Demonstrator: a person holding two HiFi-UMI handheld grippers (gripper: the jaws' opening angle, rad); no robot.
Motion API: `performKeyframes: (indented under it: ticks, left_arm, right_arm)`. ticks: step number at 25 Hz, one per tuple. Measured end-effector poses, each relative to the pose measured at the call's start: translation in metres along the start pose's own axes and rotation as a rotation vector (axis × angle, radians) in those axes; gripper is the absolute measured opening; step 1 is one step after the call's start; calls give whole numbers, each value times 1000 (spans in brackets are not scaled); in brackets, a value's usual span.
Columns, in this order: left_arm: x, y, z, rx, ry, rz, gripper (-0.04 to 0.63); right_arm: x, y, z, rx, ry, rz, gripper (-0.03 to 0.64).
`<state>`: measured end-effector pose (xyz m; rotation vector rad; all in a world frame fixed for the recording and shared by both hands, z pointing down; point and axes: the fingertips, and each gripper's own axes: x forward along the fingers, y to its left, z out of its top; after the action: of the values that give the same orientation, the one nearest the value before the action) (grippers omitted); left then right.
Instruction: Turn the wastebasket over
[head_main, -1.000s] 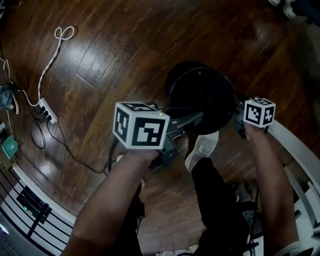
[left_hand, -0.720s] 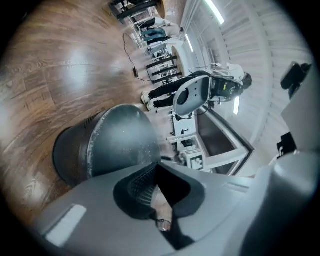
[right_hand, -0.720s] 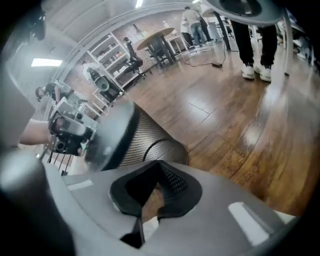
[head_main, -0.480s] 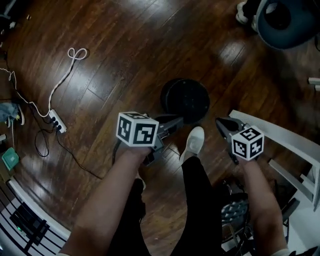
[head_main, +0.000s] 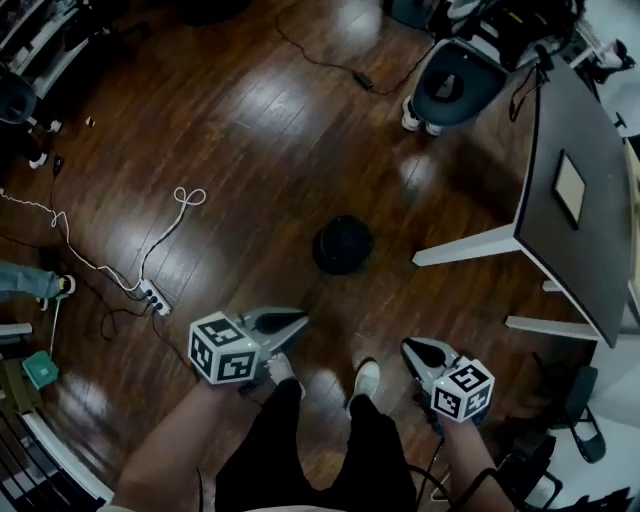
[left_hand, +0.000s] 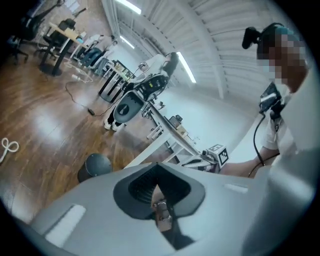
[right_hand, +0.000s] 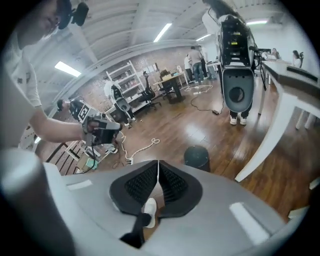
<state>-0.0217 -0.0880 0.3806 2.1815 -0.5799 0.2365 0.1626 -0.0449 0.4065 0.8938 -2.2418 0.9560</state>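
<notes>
The black wastebasket (head_main: 342, 244) stands on the wooden floor with a closed, rounded face upward; it also shows in the left gripper view (left_hand: 95, 166) and the right gripper view (right_hand: 197, 156). Both grippers hang well above and short of it, touching nothing. My left gripper (head_main: 300, 322) points toward the basket from the lower left, its jaws shut and empty (left_hand: 156, 165). My right gripper (head_main: 408, 348) is at the lower right, jaws closed together with nothing between them (right_hand: 158, 162).
A dark table with white legs (head_main: 570, 190) stands right of the basket. A power strip (head_main: 152, 297) with a looped white cable (head_main: 185, 200) lies to the left. A robot base on wheels (head_main: 455, 85) stands at the back. The person's shoes (head_main: 365, 380) are below.
Both grippers have come off the wastebasket's sides and risen far above it. The head view has pulled up too, so the basket now looks small and distant.
</notes>
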Motion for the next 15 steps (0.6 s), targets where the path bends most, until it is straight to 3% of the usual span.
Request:
performKeyframes:
  ticks: [4,9,12,15]
  left_arm:
    - [-56,-82,1,122,-87,50,0]
    - [-93,-208,-25,261,-211,64,0]
    - [-102,-282,-65,277,-260,119,0]
    - [-106,-354,-111,248,-291,160,0]
  right_arm:
    - [-78,52,-18,-33,-41,18,11]
    - [-170,92,-39,-177,-115,98,22]
    - [-230,109,-66,-305,-132,96,32]
    - [-294,121,-102,-338,-145,118,51]
